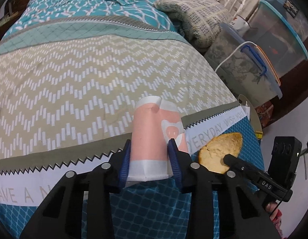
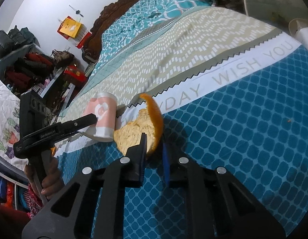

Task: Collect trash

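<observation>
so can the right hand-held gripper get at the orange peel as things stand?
Looks like yes: the right hand-held gripper is already closed on the orange peel's near edge, nothing between; the pink cup sits clear beside it.

The left gripper [image 1: 151,149] points steeply down at the bed [image 1: 74,75], its two blue-padded fingers [image 1: 125,159] clamped on either side of a pink paper cup [image 1: 154,137] lying on the bedspread. The right gripper [image 2: 154,149] sits just beside it on the bed, tilted down less steeply, its jaws pinched on the edge of an orange peel [image 2: 138,131]. A hand [image 2: 49,181] wraps the left gripper's handle from below, fingers curled round it. The two grippers are close together, tips nearly side by side.
</observation>
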Demonstrator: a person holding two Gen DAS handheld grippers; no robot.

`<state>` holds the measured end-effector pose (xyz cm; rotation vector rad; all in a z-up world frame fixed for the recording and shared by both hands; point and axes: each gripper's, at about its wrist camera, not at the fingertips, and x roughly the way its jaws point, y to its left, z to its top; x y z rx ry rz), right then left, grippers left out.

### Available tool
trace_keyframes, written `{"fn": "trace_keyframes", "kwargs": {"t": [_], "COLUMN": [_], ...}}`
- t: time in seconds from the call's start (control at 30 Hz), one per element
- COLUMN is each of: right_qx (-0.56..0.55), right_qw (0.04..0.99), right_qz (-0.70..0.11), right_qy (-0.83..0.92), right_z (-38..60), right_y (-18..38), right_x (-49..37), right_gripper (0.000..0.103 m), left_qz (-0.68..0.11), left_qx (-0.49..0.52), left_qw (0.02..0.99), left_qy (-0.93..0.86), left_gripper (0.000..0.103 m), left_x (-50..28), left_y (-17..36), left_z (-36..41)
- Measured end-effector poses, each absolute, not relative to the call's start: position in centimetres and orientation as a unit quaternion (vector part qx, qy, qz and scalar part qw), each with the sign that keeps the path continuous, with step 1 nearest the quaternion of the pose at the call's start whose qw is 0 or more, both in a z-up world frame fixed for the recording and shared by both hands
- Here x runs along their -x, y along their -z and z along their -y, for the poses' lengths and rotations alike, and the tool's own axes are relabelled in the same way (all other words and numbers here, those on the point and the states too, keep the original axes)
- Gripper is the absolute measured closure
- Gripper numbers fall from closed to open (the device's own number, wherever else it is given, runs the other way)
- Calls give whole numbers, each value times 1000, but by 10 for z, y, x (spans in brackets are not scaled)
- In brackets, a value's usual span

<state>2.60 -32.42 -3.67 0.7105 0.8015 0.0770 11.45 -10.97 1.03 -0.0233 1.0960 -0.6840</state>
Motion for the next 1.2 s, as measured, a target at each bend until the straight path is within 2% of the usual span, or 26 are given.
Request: {"fn": "trace_keyframes", "kwargs": {"t": [0.37, 0.83, 1.2], "right_qx": [-356, -423, -426], "right_qw": [867, 853, 851], "right_qz": [-349, -306, -305], "right_qy": [-7, 0, -10], "right_z": [334, 359, 360], "right_y": [32, 35, 38], "right_x": [-9, 19, 36], "right_gripper": [93, 93, 93], "left_qz": [-491, -481, -484], "left_qx": [-9, -34, -53], "left_qw": [808, 812, 810], "left_qy": [326, 329, 328], "left_gripper": [74, 73, 73], "left_x": [-97, -77, -67], "left_y": [-27, -43, -43], "left_z": [120, 138, 152]}}
